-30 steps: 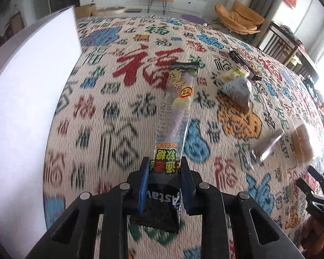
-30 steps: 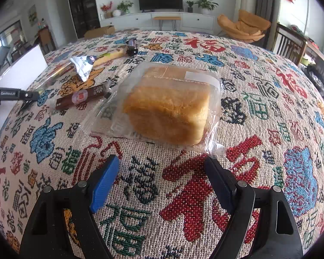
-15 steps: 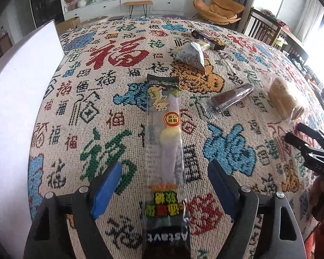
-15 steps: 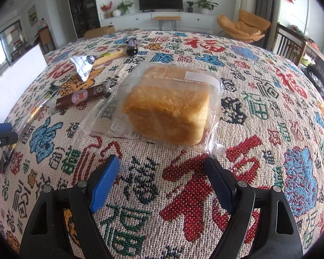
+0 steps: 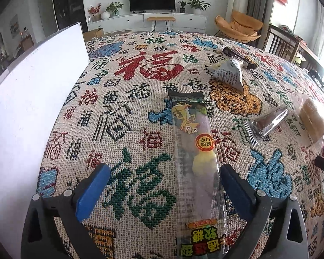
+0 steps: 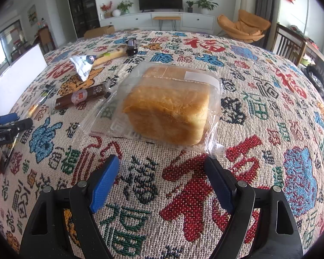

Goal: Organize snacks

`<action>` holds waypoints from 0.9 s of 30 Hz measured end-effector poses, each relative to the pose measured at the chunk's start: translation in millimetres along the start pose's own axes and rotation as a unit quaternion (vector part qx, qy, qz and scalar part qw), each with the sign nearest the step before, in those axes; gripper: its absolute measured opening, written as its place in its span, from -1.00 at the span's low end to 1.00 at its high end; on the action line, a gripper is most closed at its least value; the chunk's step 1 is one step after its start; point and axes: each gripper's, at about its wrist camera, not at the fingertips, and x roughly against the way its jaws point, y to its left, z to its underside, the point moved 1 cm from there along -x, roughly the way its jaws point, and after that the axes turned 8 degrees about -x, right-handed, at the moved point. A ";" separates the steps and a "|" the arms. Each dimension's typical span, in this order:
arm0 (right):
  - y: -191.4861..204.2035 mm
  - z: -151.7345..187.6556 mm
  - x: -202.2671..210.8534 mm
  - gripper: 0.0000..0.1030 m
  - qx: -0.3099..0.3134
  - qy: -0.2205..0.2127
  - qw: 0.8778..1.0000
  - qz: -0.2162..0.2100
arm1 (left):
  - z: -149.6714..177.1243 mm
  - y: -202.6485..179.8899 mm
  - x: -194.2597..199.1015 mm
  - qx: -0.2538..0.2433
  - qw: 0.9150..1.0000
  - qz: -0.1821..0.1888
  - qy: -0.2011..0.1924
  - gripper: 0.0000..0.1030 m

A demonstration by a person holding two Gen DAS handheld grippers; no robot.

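Note:
A long clear candy packet (image 5: 194, 155) lies flat on the patterned tablecloth (image 5: 127, 99), its near end between the fingers of my left gripper (image 5: 162, 185), which is open and empty. My right gripper (image 6: 162, 179) is open and empty, just short of a bagged bread loaf (image 6: 168, 108). The loaf also shows in the left wrist view (image 5: 313, 118). A brown bar in clear wrap (image 6: 82, 97) lies left of the loaf. A white triangular packet (image 6: 84, 64) and a yellow stick snack (image 6: 110, 57) lie farther back.
A white board (image 5: 32, 112) stands along the table's left edge. A dark wrapped snack (image 5: 239, 57) lies at the far side. The left gripper shows at the left edge of the right wrist view (image 6: 8, 123). Chairs stand at the right.
My left gripper let go of the candy packet and opened wide. The packet now lies on the cloth. The right gripper has not moved.

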 end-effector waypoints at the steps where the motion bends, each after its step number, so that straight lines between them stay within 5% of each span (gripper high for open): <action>1: 0.4 0.0 -0.1 0.62 0.000 0.000 1.000 0.000 | 0.5 1.7 0.7 0.003 1.000 0.008 -0.002 0.99; 27: 2.8 0.8 -0.9 0.65 0.003 0.001 1.000 0.005 | -1.8 -5.3 -2.7 -0.016 1.000 -0.012 0.013 1.00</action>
